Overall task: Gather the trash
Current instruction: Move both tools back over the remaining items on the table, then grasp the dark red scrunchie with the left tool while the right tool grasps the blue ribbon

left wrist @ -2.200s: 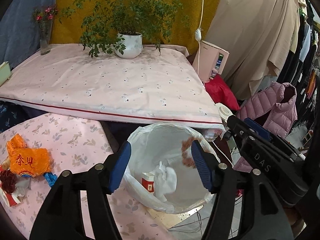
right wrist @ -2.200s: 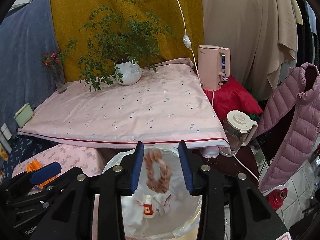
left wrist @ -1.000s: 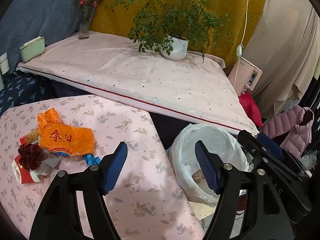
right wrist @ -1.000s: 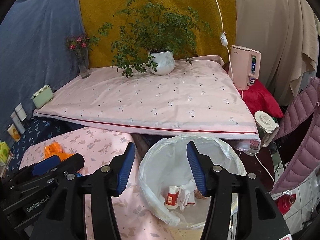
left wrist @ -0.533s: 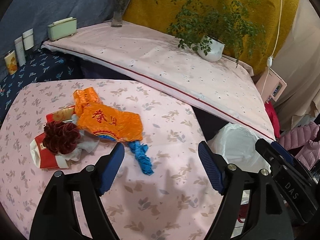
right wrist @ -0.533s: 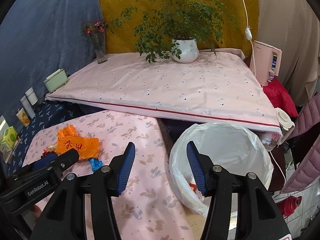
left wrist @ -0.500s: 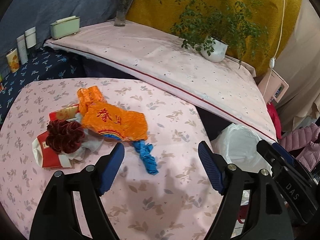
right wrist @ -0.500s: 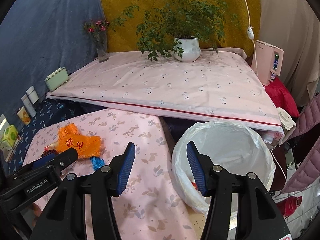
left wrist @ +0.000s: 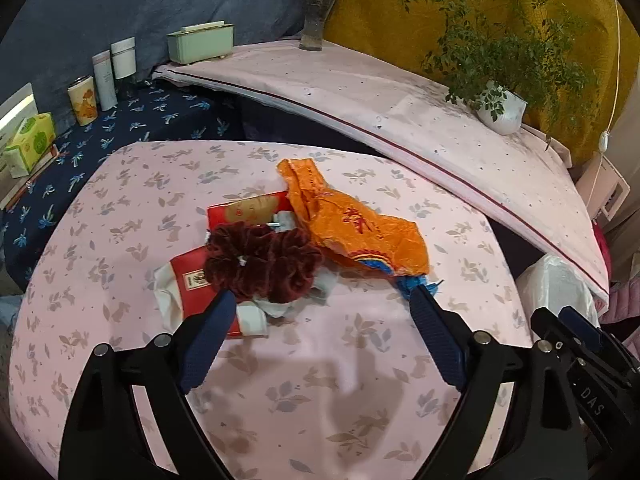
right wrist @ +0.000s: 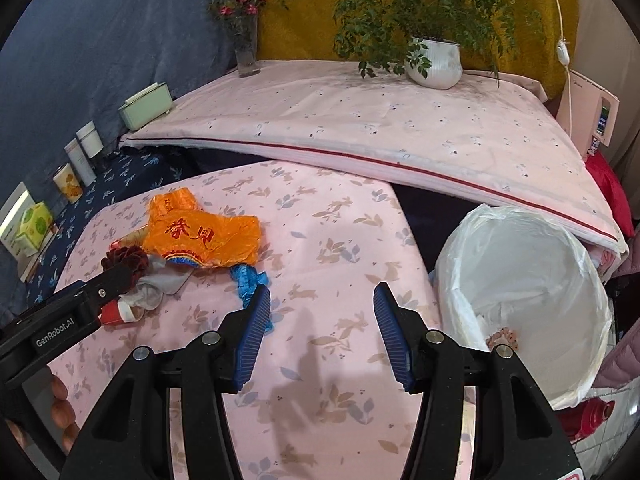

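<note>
A heap of trash lies on the pink flowered table: a dark red scrunchie, an orange wrapper, red cigarette packs, crumpled white tissue and a blue strip. My left gripper hovers just short of the scrunchie, its jaws opening with nothing between them. My right gripper is open and empty over bare cloth, with the blue strip by its left finger and the orange wrapper beyond. The bin lined with a white bag stands off the table's right edge.
Behind the table runs a raised pink-covered platform with a potted plant, a flower vase and a mint box. Cans and a tissue box stand far left. A pink kettle is at right.
Both views swung left and down, from the bin to the trash heap on the table. The right gripper no longer holds the braided piece, which lies in the bin. The left jaws widened.
</note>
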{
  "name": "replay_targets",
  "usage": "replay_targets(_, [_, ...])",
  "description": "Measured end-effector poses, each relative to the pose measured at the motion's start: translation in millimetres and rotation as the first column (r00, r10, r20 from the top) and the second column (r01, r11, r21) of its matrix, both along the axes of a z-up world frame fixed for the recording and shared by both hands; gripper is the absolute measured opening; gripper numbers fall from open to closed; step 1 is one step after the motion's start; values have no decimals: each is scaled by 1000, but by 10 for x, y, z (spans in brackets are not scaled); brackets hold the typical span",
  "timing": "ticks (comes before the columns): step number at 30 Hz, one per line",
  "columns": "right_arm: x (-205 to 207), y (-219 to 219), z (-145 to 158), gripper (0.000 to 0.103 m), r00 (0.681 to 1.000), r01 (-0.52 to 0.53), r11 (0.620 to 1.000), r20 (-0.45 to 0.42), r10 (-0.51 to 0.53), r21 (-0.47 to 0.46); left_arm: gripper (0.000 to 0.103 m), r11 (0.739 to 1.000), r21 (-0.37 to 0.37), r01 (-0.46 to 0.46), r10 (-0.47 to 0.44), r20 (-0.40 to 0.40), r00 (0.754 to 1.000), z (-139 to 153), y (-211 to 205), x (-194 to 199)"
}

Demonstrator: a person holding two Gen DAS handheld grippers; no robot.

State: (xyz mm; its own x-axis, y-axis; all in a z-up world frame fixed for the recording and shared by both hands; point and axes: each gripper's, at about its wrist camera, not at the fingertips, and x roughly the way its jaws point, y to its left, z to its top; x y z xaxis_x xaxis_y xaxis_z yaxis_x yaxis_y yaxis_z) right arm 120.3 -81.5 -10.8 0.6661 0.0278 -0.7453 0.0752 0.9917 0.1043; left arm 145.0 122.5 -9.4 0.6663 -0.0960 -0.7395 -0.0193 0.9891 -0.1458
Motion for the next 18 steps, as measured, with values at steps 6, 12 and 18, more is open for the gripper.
replay_targets(6, [142,182,-227,53,998,-25,999,-51,27,35,87,997,67,-25,25,-12,1000,-134,218,43])
replay_targets(12, [296,338,-422,53,994,-46,998,-97,49,33,88,996,76,-38,41,-31,999,-244,378,135])
replay_targets(18, [441,446,-556,53,990,-59,998,-123,61,24,88,998,51,-29,31,-42,999,-298,467,232])
